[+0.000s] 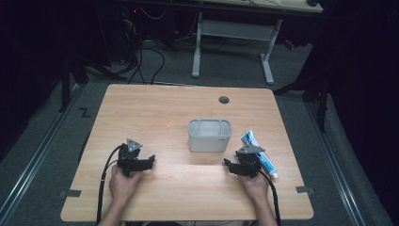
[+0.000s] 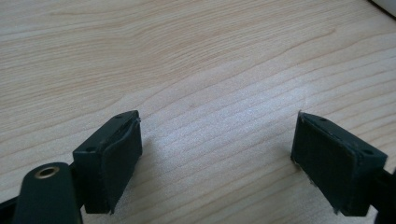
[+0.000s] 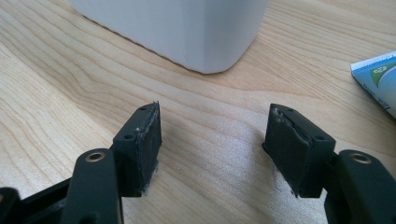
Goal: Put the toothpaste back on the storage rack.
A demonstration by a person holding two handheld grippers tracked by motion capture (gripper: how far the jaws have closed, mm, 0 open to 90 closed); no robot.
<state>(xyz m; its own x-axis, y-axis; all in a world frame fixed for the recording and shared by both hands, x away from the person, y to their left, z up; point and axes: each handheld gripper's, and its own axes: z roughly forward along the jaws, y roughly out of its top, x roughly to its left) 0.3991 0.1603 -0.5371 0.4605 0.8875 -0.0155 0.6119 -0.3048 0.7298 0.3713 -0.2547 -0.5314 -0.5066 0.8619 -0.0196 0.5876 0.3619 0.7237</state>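
A grey box-shaped holder [image 1: 210, 135] stands near the middle of the wooden table [image 1: 155, 108]. A white and blue toothpaste tube [image 1: 259, 154] lies flat to its right. My left gripper [image 1: 147, 164] rests low on the table at the front left, open, with bare wood between its pads [image 2: 119, 161]. My right gripper [image 1: 228, 165] rests at the front right, just left of the tube and in front of the holder, also open with nothing between its pads [image 3: 147, 147]. In the right gripper view the holder [image 3: 187, 28] stands close ahead and the tube's end [image 3: 378, 79] lies at the right edge.
A round cable hole [image 1: 224, 100] sits near the table's far edge. Beyond the table stands a white desk frame [image 1: 233, 42] amid cables on the floor. Bare wood stretches between and in front of both grippers.
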